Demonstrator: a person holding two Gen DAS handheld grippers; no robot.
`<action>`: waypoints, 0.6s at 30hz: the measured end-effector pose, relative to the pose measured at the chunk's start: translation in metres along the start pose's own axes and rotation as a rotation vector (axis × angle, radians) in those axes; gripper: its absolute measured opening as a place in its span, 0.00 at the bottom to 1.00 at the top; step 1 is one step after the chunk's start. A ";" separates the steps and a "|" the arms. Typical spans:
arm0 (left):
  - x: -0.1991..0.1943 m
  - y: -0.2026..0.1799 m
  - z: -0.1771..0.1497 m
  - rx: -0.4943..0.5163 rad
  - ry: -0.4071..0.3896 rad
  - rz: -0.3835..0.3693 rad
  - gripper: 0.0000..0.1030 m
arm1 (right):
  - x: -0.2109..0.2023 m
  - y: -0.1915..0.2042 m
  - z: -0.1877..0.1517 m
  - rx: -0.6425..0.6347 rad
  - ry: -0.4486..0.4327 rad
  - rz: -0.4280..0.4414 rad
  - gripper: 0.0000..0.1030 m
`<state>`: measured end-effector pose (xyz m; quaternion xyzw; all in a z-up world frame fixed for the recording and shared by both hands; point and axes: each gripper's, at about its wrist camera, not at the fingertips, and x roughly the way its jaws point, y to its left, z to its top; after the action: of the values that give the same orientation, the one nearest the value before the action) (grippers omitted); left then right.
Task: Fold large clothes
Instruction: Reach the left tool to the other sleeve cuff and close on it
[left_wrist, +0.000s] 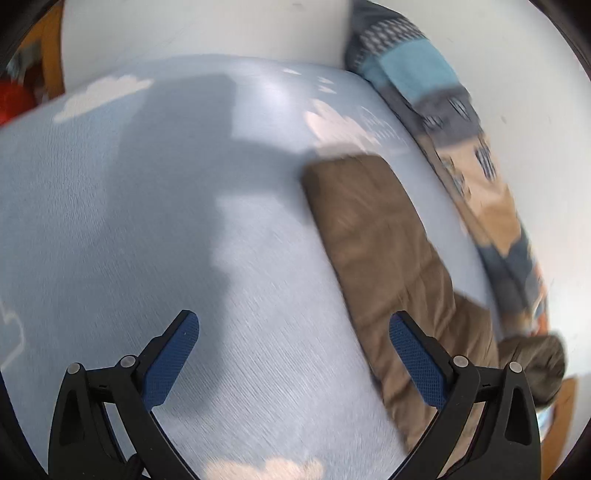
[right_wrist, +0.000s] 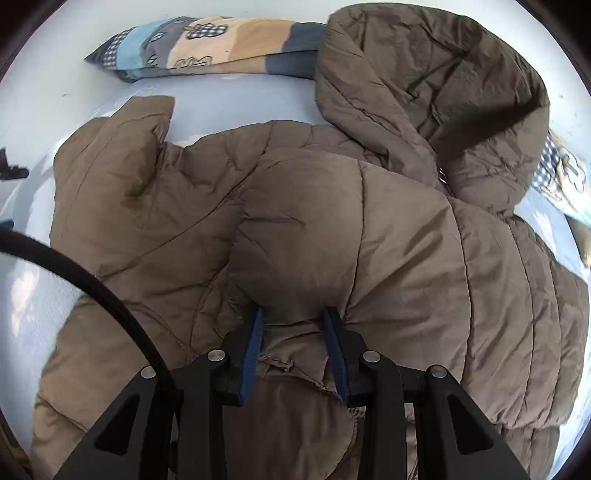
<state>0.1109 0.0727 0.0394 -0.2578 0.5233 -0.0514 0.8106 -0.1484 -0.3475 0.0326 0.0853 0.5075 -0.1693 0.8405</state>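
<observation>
- The brown quilted jacket (right_wrist: 388, 236) lies spread over a light blue bed sheet (right_wrist: 33, 295), filling most of the right wrist view.
- Its hood (right_wrist: 443, 96) lies open toward 1 o'clock, and a sleeve (right_wrist: 122, 155) reaches out toward 10 o'clock.
- The right tool (right_wrist: 295, 325) is clenched on a bunched fold of the jacket, both blue pads pressing the fabric at 6 o'clock.
- A patterned pillow (right_wrist: 207, 44) lies at 11 o'clock beyond the jacket, its end just beside the hood.
- A black cable (right_wrist: 85, 280) arcs over the jacket's edge at 8 o'clock.
- In the blurred left wrist view, one jacket sleeve (left_wrist: 388, 251) lies flat on the cloud-printed sheet (left_wrist: 184, 221), running from centre toward 4 o'clock.
- The left tool (left_wrist: 293, 354) is released, jaws spread wide with nothing between them, its right finger over the sleeve.
- The pillow (left_wrist: 424, 85) borders the sheet from 1 to 3 o'clock.
</observation>
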 end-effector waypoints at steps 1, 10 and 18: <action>0.001 0.008 0.008 -0.033 0.004 -0.036 0.98 | -0.003 -0.001 0.000 0.017 -0.006 0.009 0.36; 0.023 0.004 0.049 -0.108 -0.011 -0.306 0.77 | -0.113 -0.002 -0.058 -0.011 -0.163 0.142 0.38; 0.080 0.001 0.048 -0.150 0.005 -0.405 0.41 | -0.130 -0.015 -0.099 0.002 -0.182 0.200 0.43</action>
<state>0.1881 0.0627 -0.0112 -0.4172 0.4651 -0.1748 0.7609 -0.2912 -0.3047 0.1017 0.1205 0.4179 -0.0923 0.8957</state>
